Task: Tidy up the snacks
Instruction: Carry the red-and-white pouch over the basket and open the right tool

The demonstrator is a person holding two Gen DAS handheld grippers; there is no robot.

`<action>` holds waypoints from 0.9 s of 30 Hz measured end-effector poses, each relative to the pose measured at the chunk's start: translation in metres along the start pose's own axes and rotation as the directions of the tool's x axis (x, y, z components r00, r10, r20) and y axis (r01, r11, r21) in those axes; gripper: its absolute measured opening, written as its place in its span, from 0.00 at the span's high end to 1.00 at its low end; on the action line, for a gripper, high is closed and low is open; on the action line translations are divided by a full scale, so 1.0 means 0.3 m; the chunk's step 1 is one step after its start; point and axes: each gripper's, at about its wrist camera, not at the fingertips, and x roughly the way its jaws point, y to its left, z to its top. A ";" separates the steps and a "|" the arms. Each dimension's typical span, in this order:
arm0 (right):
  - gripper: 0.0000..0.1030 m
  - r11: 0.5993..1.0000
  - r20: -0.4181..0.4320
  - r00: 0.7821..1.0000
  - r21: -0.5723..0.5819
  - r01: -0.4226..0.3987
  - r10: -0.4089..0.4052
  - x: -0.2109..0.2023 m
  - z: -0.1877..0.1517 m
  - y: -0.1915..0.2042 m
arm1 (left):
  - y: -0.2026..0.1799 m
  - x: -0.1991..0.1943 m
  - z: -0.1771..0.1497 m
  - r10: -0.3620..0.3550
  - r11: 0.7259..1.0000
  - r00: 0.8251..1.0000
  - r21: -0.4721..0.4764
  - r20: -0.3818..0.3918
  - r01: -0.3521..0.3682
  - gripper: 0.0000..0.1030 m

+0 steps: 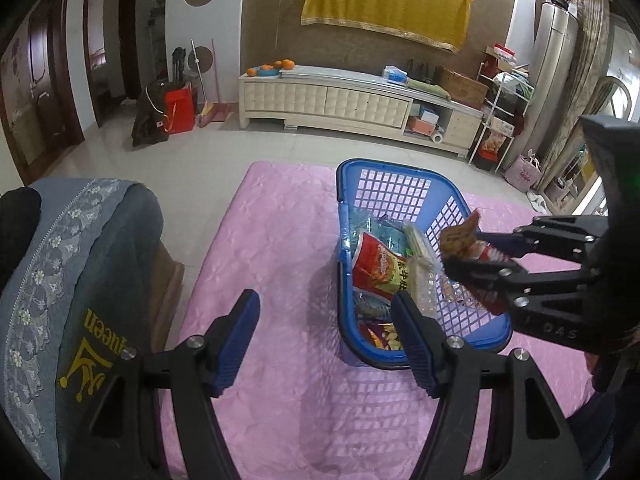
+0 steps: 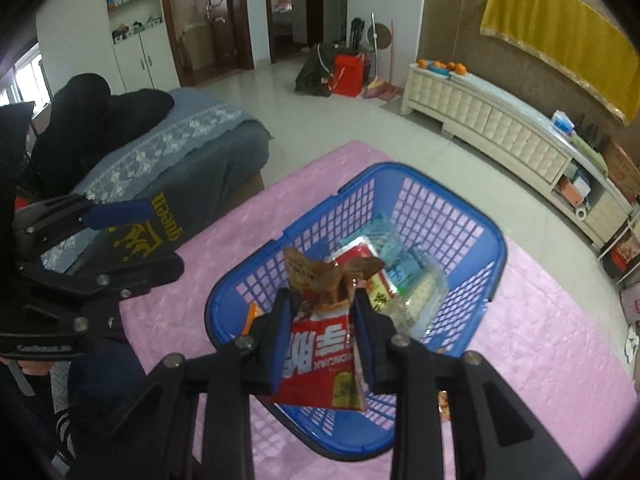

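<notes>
A blue plastic basket (image 1: 400, 176) (image 2: 472, 216) stands on a pink quilted cloth (image 1: 272, 240) (image 2: 552, 320). Several snack packets lie inside it, among them a red packet (image 1: 380, 270) and a clear cracker pack (image 2: 420, 296). My right gripper (image 2: 320, 320) is shut on a red and brown snack packet (image 2: 320, 360) and holds it above the basket; it also shows in the left wrist view (image 1: 464, 256), over the basket's right side. My left gripper (image 1: 324, 332) is open and empty, just left of and in front of the basket; it shows at the left edge of the right wrist view (image 2: 132, 240).
A blue-grey sofa cover with yellow lettering (image 1: 72, 280) (image 2: 168, 168) borders the cloth on the left. A cream TV cabinet (image 1: 352, 100) (image 2: 500, 128) stands across the tiled floor, with oranges (image 1: 272, 66) on it. A red bag (image 1: 178, 108) and brooms sit by the doors.
</notes>
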 end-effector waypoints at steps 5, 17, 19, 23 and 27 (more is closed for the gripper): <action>0.65 0.999 -0.040 0.999 0.033 -0.004 0.005 0.059 0.002 -0.005 | 0.010 0.023 -0.001 0.000 1.000 1.000 0.000 -0.016 0.000 0.36; 0.49 1.000 -0.090 0.996 0.013 0.019 -0.017 0.105 -0.029 0.024 | -0.001 0.011 -0.012 -0.003 1.000 1.000 0.000 -0.019 0.003 0.36; 0.47 1.000 -0.096 0.995 0.022 0.016 -0.014 0.105 -0.034 0.019 | -0.005 0.009 -0.017 0.001 1.000 1.000 0.003 -0.020 -0.001 0.36; 0.33 0.999 -0.094 0.996 0.048 0.004 0.000 0.086 -0.044 0.008 | -0.012 0.006 -0.023 0.008 1.000 1.000 0.005 -0.027 -0.007 0.36; 0.27 0.998 -0.078 0.997 0.060 -0.001 0.006 0.054 -0.053 -0.006 | -0.028 -0.007 -0.014 0.016 1.000 1.000 0.011 -0.022 -0.016 0.36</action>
